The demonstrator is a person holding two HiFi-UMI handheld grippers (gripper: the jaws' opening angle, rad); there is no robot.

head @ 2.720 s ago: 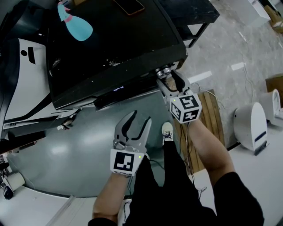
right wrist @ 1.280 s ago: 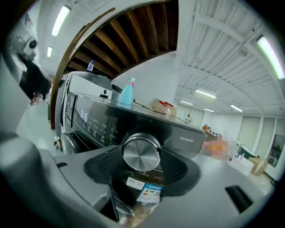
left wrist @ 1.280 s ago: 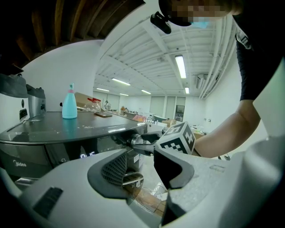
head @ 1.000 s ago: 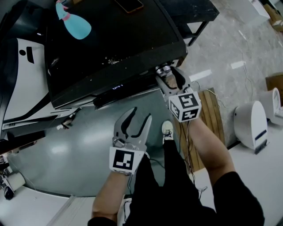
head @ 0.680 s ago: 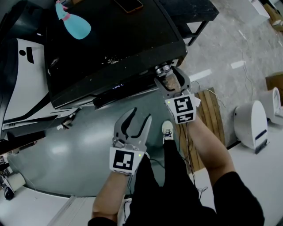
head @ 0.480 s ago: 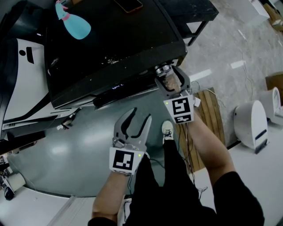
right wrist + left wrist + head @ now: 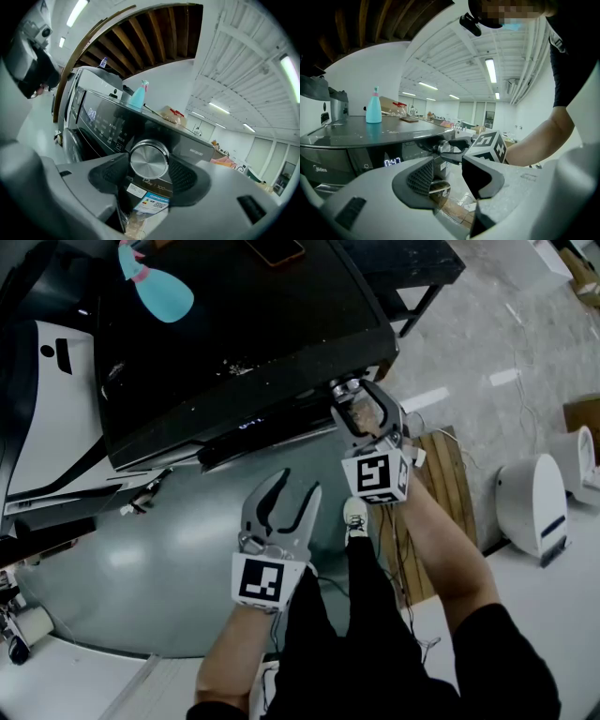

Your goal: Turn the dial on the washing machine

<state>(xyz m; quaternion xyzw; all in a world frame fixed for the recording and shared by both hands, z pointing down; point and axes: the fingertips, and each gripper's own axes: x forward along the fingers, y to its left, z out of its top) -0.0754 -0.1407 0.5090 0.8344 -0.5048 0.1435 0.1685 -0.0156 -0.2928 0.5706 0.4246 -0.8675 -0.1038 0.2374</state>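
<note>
The silver dial (image 7: 149, 159) sits at the right end of the dark washing machine's control panel (image 7: 101, 123). My right gripper (image 7: 149, 171) has the dial between its two pads, which have just been closing and now touch it on both sides. From the head view the right gripper (image 7: 357, 396) reaches the machine's front right corner, where the dial (image 7: 346, 387) shows. My left gripper (image 7: 298, 486) hangs open and empty in front of the round door (image 7: 141, 568). In the left gripper view, the left gripper (image 7: 450, 176) looks at the right gripper (image 7: 451, 146) on the dial.
A teal spray bottle (image 7: 155, 289) and a flat brown object (image 7: 274, 249) lie on the machine's top (image 7: 262, 315). The panel's display (image 7: 248, 425) is lit. A wooden pallet (image 7: 450, 484) and a white rounded device (image 7: 534, 507) stand on the floor at the right.
The right gripper has rolled about its own axis at the dial, so its marker cube shows a different face and sits a little further left. The left gripper has kept still.
</note>
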